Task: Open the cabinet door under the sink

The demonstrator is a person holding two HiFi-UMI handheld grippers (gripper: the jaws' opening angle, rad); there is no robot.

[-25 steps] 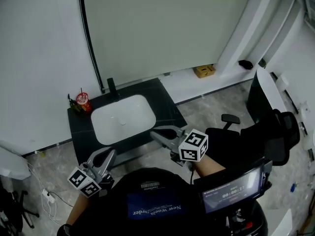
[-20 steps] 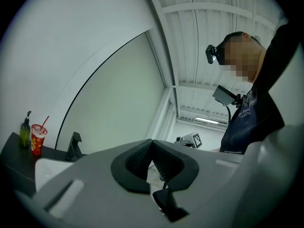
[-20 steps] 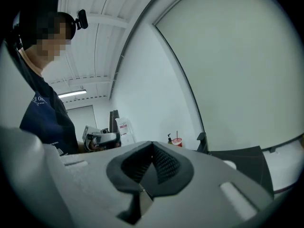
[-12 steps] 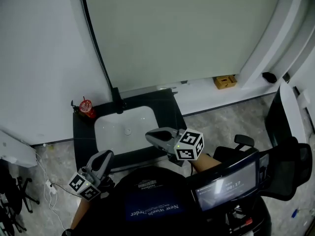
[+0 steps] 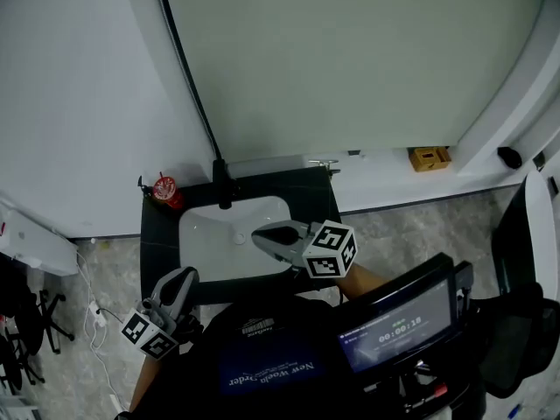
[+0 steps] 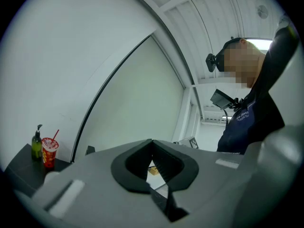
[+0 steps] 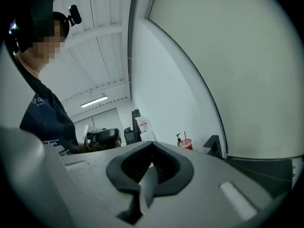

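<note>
With both pinched shut and empty, the left claw (image 5: pixel 185 276) at the front-left corner of the sink (image 5: pixel 206 233) and the right claw (image 5: pixel 259 234) over its front edge, the approach is in hand; the cabinet door hides below, so 1 claw must drop and open.

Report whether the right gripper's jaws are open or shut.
Shut. The grey two-jaw right gripper shows its tips touching in its own view, with nothing between them.

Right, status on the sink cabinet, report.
Left gripper shut, empty. Right gripper shut, empty, up by the sink. Cabinet door not in view. No obstruction seen.
</note>
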